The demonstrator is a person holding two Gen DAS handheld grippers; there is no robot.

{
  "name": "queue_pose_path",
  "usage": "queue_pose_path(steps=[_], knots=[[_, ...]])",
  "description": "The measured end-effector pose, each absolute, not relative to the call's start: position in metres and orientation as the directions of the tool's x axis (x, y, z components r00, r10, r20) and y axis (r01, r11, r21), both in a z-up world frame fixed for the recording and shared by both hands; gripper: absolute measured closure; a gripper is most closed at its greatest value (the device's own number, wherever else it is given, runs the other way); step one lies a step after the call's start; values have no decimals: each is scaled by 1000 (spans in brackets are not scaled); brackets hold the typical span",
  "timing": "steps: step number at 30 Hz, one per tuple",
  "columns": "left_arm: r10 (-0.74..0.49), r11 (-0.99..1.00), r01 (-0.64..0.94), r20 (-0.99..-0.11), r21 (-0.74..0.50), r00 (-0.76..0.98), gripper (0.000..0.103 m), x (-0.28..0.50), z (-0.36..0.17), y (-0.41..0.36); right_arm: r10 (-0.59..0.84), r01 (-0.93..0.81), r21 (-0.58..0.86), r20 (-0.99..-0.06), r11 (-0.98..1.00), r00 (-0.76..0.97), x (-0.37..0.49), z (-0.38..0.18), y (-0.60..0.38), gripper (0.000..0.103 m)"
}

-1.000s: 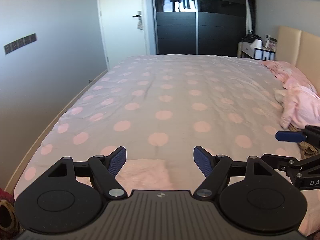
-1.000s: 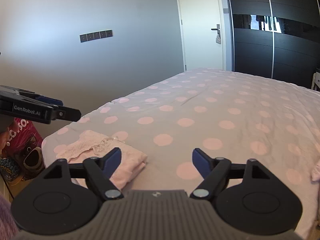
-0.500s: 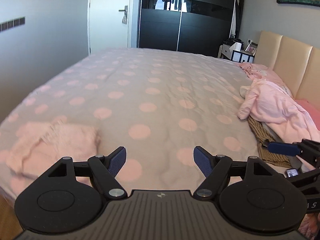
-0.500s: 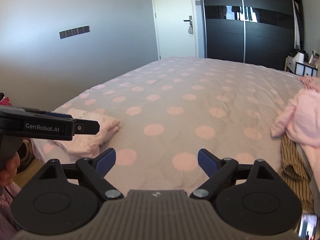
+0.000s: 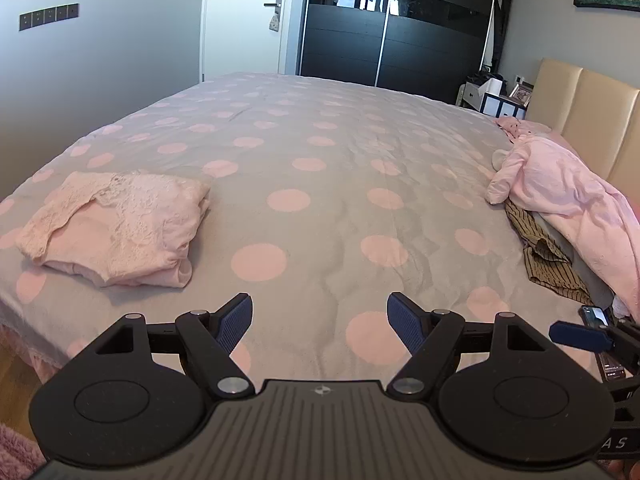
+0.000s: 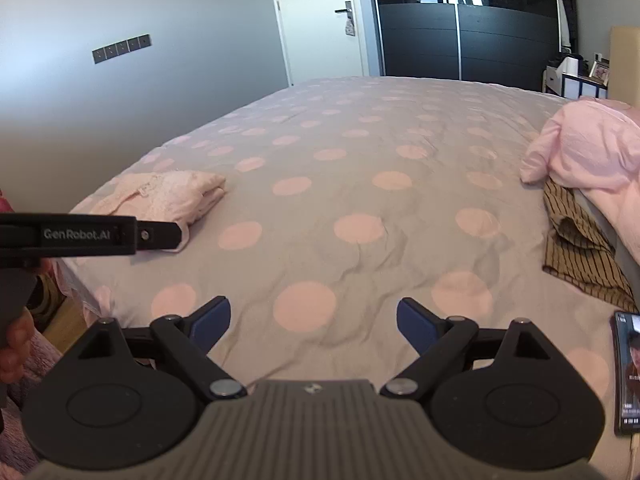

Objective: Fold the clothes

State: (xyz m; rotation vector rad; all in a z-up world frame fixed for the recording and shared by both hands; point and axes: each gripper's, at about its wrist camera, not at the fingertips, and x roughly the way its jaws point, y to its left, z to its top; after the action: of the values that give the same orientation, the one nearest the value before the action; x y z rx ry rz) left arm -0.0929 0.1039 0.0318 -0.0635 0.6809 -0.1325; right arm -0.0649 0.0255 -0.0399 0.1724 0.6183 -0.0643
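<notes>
Both hand-held grippers, left (image 5: 320,322) & right (image 6: 314,322), spread, empty; we risk snagging striped garment (image 6: 582,252) under pink garment (image 6: 592,152) at 2 o'clock.

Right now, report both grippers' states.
Left gripper: open, holding nothing.
Right gripper: open, holding nothing.

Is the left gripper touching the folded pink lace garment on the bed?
Apart. In the left wrist view, the open left gripper is empty, and grey spotted bedcover shows between its fingers and the folded pink lace garment.
</notes>
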Motion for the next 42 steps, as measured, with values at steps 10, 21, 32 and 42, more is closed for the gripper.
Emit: queue_pose_path(steps=[10,21,32,42], knots=[[-157,988,121,-630,-101,761,29,-96,9,100,-98,181,83,-589,980,802,-77,-53,31,7],[-143,984,175,-657,-17,740,29,-87,-19,73,-168,274,84,-609,958,775,-77,-62,15,7],[-111,986,164,-696,10,710,29,-77,-37,71,-135,245,91,-628,965,766,-62,-71,14,6],[-113,980,198,-723,33,681,29,-68,-47,61,-150,266,89,-640,960,754,-57,-78,6,6]])
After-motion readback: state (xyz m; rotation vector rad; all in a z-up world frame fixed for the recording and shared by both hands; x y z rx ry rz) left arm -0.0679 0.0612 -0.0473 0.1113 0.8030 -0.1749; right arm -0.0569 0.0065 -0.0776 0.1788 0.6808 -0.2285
